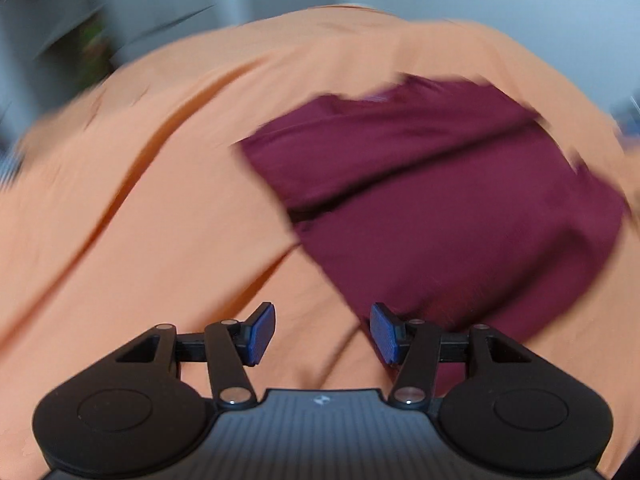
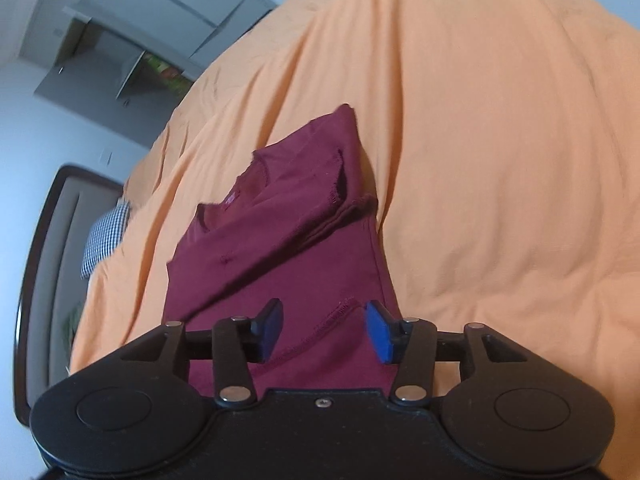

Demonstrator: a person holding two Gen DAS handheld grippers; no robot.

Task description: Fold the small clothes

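A small maroon shirt (image 2: 280, 248) lies partly folded on an orange bedspread (image 2: 500, 160), a sleeve laid across its front and the collar toward the far left. In the left wrist view the same maroon shirt (image 1: 440, 184) is blurred and fills the right half of the picture. My left gripper (image 1: 322, 334) hangs open above the orange cloth beside the shirt's near edge, nothing between its blue pads. My right gripper (image 2: 324, 330) stands open over the shirt's near hem; the pads do not press on the fabric.
The orange bedspread (image 1: 140, 220) shows long creases. A checked pillow (image 2: 104, 236) and a dark-framed headboard (image 2: 38, 260) sit at the left. Grey cupboards (image 2: 132, 40) and a white wall lie beyond the bed.
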